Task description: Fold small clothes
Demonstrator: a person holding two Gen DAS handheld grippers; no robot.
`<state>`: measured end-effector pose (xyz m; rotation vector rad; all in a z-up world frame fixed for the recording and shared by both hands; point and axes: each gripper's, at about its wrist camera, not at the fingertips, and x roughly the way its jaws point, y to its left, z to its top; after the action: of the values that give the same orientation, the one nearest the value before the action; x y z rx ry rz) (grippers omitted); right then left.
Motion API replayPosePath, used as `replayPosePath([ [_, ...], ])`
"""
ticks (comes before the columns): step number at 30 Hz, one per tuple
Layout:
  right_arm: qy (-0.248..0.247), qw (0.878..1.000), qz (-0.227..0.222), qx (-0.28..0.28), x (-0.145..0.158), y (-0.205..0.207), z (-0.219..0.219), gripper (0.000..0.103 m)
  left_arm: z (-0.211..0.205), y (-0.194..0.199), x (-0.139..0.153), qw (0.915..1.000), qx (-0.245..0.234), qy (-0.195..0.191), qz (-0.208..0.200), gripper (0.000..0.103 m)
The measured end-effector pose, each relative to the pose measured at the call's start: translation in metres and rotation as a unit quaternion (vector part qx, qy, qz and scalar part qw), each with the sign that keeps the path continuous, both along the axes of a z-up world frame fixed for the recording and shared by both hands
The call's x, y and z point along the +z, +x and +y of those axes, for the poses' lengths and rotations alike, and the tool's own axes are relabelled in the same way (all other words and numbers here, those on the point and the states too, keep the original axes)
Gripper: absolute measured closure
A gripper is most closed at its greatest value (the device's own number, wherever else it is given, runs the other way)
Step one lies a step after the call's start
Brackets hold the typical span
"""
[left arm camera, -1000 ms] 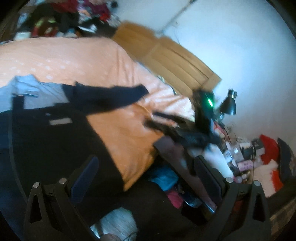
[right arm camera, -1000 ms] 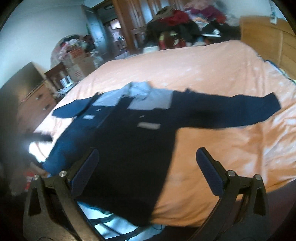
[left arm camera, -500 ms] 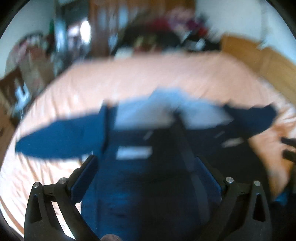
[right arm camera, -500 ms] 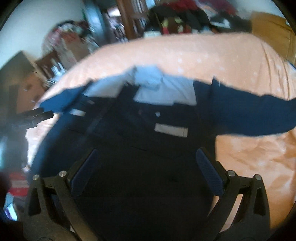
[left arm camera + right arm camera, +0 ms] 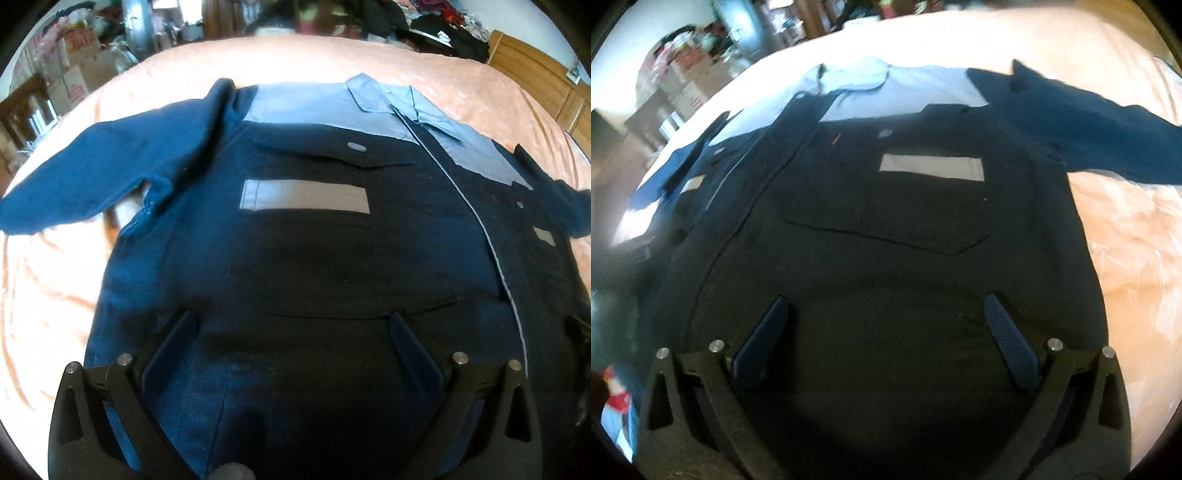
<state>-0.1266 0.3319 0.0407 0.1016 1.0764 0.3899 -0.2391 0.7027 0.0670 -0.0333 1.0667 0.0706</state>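
Navy jacket [image 5: 314, 258] lies flat (sleeves out) on orange bedspread [image 5: 48, 295]; both grippers' fingers [image 5: 168, 350] [image 5: 1012, 339] spread, empty.

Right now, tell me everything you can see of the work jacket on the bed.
The work jacket is dark navy with a pale blue-grey yoke and collar, in what looks like sturdy woven cloth. It lies front up and closed on the orange bedspread, sleeves spread to both sides. Each chest pocket carries a grey reflective strip. Both open grippers hover over its lower part.
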Motion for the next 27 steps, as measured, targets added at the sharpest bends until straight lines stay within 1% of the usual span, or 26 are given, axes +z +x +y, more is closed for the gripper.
replayPosePath([
  [2,0.035,0.999,0.008,0.0,0.009,-0.001,-0.015,0.001,0.002,-0.003,0.0,1.0,0.0,0.0,-0.002,0.0],
  [3,0.057,0.998,0.002,-0.011,0.019,0.0,-0.032,0.002,0.003,-0.002,0.0,1.0,0.0,-0.001,-0.003,0.0],
  [4,0.066,0.997,-0.014,-0.021,0.026,0.002,-0.045,0.002,0.003,0.0,0.0,1.0,0.001,-0.001,-0.003,0.0],
  [5,0.072,0.996,-0.037,-0.036,0.04,0.005,-0.065,0.002,0.003,0.001,-0.001,1.0,0.001,0.0,-0.003,0.0],
  [6,0.077,0.993,-0.065,-0.059,0.057,0.009,-0.095,0.002,0.002,0.0,-0.001,1.0,0.001,0.001,-0.002,0.0],
  [7,0.078,0.99,-0.085,-0.08,0.068,0.014,-0.12,0.0,0.001,0.0,-0.001,1.0,0.001,0.003,-0.002,0.0],
  [8,0.083,0.983,-0.114,-0.117,0.083,0.024,-0.164,0.0,0.001,0.002,-0.002,1.0,0.001,0.005,-0.001,0.0],
  [9,0.085,0.978,-0.129,-0.14,0.089,0.03,-0.196,0.0,0.0,0.002,-0.002,1.0,0.001,0.007,0.0,0.0],
  [10,0.085,0.973,-0.136,-0.168,0.095,0.04,-0.228,0.0,-0.001,0.002,-0.002,1.0,0.001,0.007,0.001,0.0],
  [11,0.087,0.967,-0.13,-0.202,0.097,0.053,-0.264,0.0,0.0,0.003,-0.002,1.0,0.001,0.007,0.001,0.0],
  [12,0.101,0.96,-0.111,-0.237,0.096,0.067,-0.307,0.001,0.0,0.003,-0.002,1.0,0.002,0.006,0.002,0.0],
  [13,0.131,0.95,-0.091,-0.269,0.092,0.08,-0.351,0.007,0.0,0.003,-0.002,1.0,0.002,0.007,0.002,0.0],
  [14,0.166,0.939,-0.077,-0.292,0.088,0.088,-0.387,0.018,0.0,0.004,-0.002,1.0,0.002,0.007,0.003,0.0],
  [15,0.202,0.926,-0.063,-0.313,0.082,0.095,-0.418,0.024,-0.001,0.005,-0.003,1.0,0.002,0.009,0.003,0.0],
  [16,0.237,0.913,-0.052,-0.329,0.075,0.101,-0.445,0.035,-0.002,0.006,-0.003,0.9999,0.003,0.01,0.004,0.0],
  [17,0.253,0.902,-0.045,-0.347,0.069,0.105,-0.465,0.041,-0.002,0.007,-0.004,0.9999,0.002,0.012,0.005,0.0],
  [18,0.249,0.896,-0.04,-0.366,0.065,0.107,-0.479,0.041,-0.002,0.007,-0.004,0.9999,0.002,0.014,0.006,0.0],
  [19,0.236,0.892,-0.033,-0.383,0.061,0.11,-0.494,0.041,-0.003,0.008,-0.004,0.9999,0.003,0.014,0.007,0.0],
  [22,0.218,0.895,-0.009,-0.389,0.051,0.117,-0.504,0.042,-0.002,0.009,-0.004,0.9999,0.003,0.014,0.009,0.0],
  [24,0.209,0.899,0.001,-0.386,0.048,0.12,-0.504,0.046,-0.002,0.01,-0.005,0.9998,0.003,0.015,0.01,0.0],
  [25,0.202,0.9,0.002,-0.387,0.049,0.121,-0.507,0.048,-0.003,0.01,-0.005,0.9998,0.003,0.015,0.01,0.0],
  [26,0.202,0.9,-0.001,-0.387,0.042,0.123,-0.505,0.048,-0.003,0.011,-0.005,0.9998,0.003,0.016,0.011,0.0],
  [27,0.201,0.9,-0.003,-0.386,0.044,0.123,-0.507,0.048,-0.003,0.011,-0.005,0.9998,0.004,0.016,0.011,0.0],
])
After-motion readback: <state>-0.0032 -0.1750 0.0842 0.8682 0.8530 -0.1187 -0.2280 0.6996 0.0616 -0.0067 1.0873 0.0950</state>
